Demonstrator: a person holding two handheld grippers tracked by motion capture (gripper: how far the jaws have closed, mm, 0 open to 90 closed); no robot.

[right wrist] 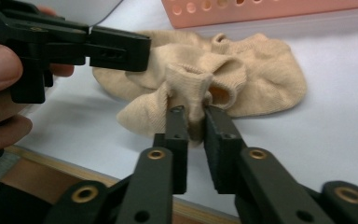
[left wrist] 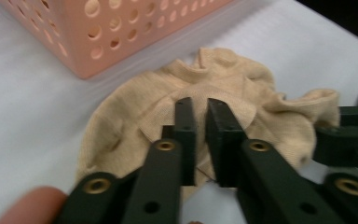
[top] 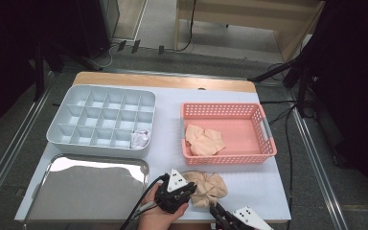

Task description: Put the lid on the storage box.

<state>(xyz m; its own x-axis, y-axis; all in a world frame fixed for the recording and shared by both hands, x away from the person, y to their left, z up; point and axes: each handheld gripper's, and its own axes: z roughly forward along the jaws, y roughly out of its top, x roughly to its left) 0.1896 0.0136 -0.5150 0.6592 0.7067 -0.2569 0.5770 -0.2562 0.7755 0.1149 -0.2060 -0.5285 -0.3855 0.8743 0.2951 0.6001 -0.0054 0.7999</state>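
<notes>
Near the front edge of the white table (top: 263, 191), just in front of the pink perforated plastic basket (top: 268, 143), I see the crumpled beige ankle sock (top: 213, 187), with both grippers on it. My left gripper (top: 188, 190) comes in from the sock's left side; in the left gripper view its black fingers (left wrist: 185, 126) stand almost closed over the middle of the sock (left wrist: 168, 102), and a fold of the knit seems to be pinched between them, though I cannot tell how much cloth is caught. My right gripper (top: 215, 209) comes in from the near edge of the table; in the right gripper view its fingers (right wrist: 176, 128) are clenched on a raised ridge of the sock (right wrist: 242, 79) beside the cuff opening, and the cloth stands up between them. The rest of the sock lies flat on the table. A second beige sock (top: 203, 139) lies inside the basket. To the left stand a grey compartment tray (top: 62, 129) with a white bundle (top: 140, 138) in its near right cell, and a shiny metal tray (top: 91, 191).
</notes>
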